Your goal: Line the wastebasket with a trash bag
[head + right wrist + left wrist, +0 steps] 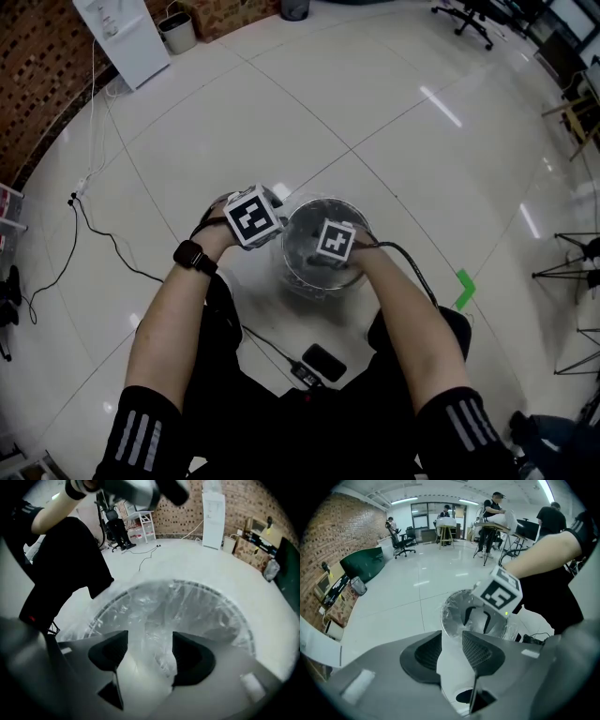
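Observation:
A round wire wastebasket [302, 272] stands on the white floor in front of me, with a clear trash bag [187, 611] loosely inside it and its plastic over the rim [243, 626]. Over the basket's mouth, my right gripper [335, 244] [150, 637] is shut on a bunched fold of that bag. My left gripper [253, 217] [451, 637] hangs just left of the basket [454, 613], shut on a white roll of trash bags [452, 667]. Both point steeply down. In the head view the jaws are hidden under the marker cubes.
A black phone-like device [323, 361] with a cable lies on the floor by my knees. Green tape [464, 289] marks the floor right of the basket. A white cabinet [127, 37] and a small bin [178, 33] stand far back left, tripods [572, 262] at the right.

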